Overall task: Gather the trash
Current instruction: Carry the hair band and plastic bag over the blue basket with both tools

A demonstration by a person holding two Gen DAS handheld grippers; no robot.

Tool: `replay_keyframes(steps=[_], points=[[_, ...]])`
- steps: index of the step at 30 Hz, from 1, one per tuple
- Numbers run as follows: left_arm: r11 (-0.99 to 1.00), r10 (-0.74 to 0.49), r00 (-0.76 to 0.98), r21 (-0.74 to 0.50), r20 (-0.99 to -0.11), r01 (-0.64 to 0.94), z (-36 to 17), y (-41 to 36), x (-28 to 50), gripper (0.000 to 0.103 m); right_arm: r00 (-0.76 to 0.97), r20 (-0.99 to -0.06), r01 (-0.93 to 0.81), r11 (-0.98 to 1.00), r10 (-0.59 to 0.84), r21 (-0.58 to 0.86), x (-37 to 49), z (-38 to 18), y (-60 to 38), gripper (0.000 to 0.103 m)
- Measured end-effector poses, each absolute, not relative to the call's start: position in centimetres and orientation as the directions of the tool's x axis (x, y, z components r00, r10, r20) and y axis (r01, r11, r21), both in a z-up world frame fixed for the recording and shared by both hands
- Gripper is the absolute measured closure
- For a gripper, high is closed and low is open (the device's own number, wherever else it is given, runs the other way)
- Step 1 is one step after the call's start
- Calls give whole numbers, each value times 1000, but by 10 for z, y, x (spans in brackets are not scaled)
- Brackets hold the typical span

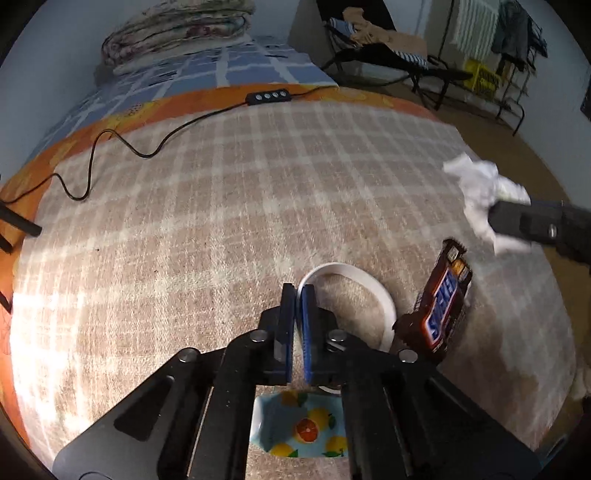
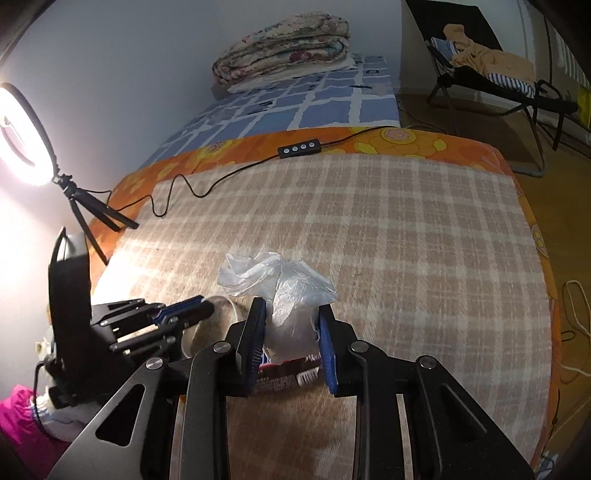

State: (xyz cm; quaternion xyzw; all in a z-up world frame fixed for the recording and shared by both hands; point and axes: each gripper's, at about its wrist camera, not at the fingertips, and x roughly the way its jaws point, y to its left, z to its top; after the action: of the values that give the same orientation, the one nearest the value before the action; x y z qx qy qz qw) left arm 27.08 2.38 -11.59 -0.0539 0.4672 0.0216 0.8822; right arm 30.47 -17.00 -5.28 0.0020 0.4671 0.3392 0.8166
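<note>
Pinching crinkly white plastic wad [image 2: 284, 295]: right gripper [image 2: 291, 332]; left gripper [image 1: 298, 295] clamps thin white bowl rim [image 1: 369, 280].

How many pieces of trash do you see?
2. A crumpled plastic bag is held in the right hand-held gripper; a candy wrapper lies below it. More may be hidden.

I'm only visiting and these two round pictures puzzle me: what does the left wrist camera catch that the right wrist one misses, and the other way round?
Only the left wrist view shows the fruit-patterned bowl and the front of the Snickers wrapper.

Only the right wrist view shows the glowing ring light on its little tripod.

Both show the checked blanket, the black cable remote, the folded quilt, and the crumpled plastic clamped in the right gripper. The left gripper is shut on a white bowl rim.
</note>
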Motion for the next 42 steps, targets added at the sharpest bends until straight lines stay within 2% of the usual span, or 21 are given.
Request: replay_keyframes(steps=[2,12,25,34,42], points=[[989,-28,581,-107,-814,-103,-110,26,267,103,336,-758,-555,768,559,320,300,-50,-172,78],[988,-28,651,-119,-758,-96,-52,27,226,103,356,-738,-587,752,573,300,262,-18,-184,78],[994,-33,675,-96,-737,-56,-3,16,117,103,328,-724,-648,702,607,295,168,18,-201,78],[993,-45,651,-104,-758,-52,-1,5,39,103,264,-736,-685,659,623,311,96,18,-215,78],[993,-61,602,-109,-796,-45,-25,-9,-16,103,192,-766,-700,632,614,332,40,-2,-223,78]])
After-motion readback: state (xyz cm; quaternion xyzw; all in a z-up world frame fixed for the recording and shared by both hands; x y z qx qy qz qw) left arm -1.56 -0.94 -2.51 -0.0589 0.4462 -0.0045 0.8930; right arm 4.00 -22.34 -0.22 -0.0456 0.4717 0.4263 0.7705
